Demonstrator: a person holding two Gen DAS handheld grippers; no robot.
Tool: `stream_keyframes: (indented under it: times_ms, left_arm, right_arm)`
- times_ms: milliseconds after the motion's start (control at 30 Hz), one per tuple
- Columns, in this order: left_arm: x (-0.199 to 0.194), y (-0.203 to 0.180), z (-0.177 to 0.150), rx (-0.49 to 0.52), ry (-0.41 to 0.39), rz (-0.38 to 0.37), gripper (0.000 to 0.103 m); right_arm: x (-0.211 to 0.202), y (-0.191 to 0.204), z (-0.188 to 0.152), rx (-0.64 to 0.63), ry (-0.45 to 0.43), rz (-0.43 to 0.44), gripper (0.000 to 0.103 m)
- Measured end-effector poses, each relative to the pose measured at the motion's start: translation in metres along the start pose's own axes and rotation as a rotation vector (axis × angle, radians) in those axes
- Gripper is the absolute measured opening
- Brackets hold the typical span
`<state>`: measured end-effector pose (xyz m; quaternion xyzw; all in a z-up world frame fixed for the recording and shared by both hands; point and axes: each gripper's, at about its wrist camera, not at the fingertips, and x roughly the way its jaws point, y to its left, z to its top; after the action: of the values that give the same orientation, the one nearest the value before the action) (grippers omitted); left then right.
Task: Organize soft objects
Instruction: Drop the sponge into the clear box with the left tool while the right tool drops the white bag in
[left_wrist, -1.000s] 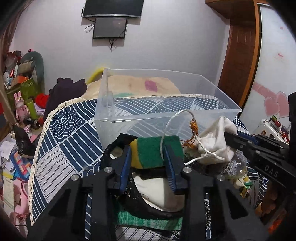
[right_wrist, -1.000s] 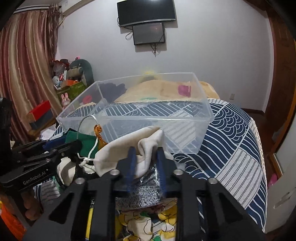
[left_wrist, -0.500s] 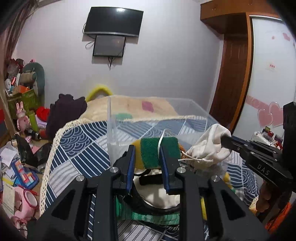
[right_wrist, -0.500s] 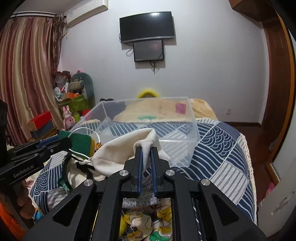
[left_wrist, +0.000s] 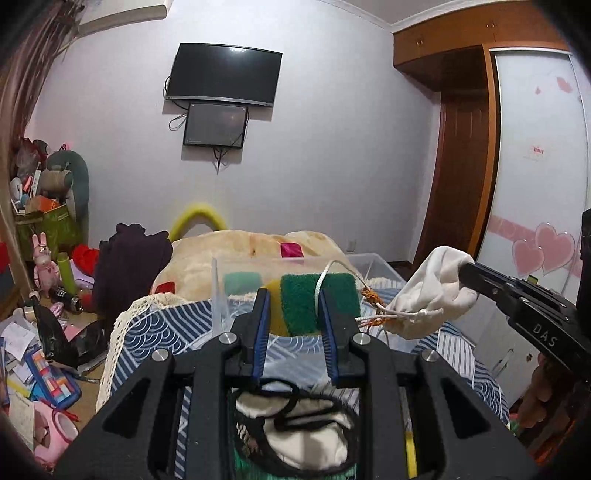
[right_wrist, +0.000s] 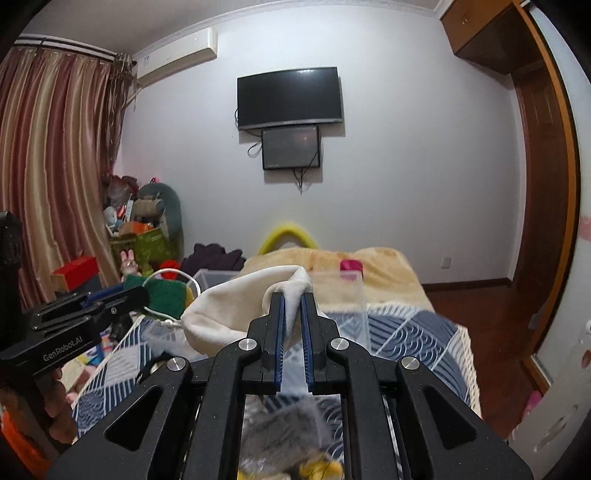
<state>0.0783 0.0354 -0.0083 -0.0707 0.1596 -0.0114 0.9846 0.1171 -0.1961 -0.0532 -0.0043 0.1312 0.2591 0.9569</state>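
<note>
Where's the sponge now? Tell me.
The sponge sits centre in the left wrist view, clamped in the left gripper above the bed, with the pouch to its right.

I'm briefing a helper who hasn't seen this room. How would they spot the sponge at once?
Start at the bed with the blue patterned cover and the clear plastic bin on it. In front of the bin, the left gripper holds the sponge: dark green with a yellow side, unlike the cream drawstring pouch beside it.

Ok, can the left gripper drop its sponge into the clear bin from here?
Probably yes. The left gripper, shut on the sponge, is raised with the clear bin just ahead. One snag: the white pouch's cord is draped over the sponge.
</note>
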Motion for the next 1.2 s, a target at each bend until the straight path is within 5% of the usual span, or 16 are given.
stream_keyframes:
  times_ms: [300,567,733,833,900,1000,1200]
  left_arm:
    - [0.042,0.014,0.010,-0.041,0.054,0.028,0.026]
    - [0.081,0.015,-0.014,-0.010,0.207,0.061,0.026]
    - [0.084,0.004,-0.023,0.041,0.231,0.087,0.027]
    - [0.085,0.006,-0.026,0.028,0.251,0.091,0.038]
    - [0.083,0.009,-0.026,0.005,0.249,0.087,0.056]
    - [0.078,0.008,-0.022,-0.002,0.236,0.075,0.065]
    - [0.067,-0.003,-0.014,0.044,0.183,0.103,0.079]
  right_arm:
    - [0.018,0.000,0.017,0.001,-0.045,-0.052,0.008]
    - [0.037,-0.003,-0.004,-0.005,0.074,-0.036,0.009]
    - [0.030,-0.006,0.000,-0.026,0.066,-0.065,0.038]
    - [0.027,-0.005,0.002,-0.029,0.052,-0.084,0.042]
    - [0.028,-0.007,0.004,-0.027,0.054,-0.079,0.046]
    - [0.027,-0.008,0.005,-0.020,0.057,-0.081,0.057]
    - [0.047,-0.001,0.007,-0.043,0.082,-0.090,0.057]
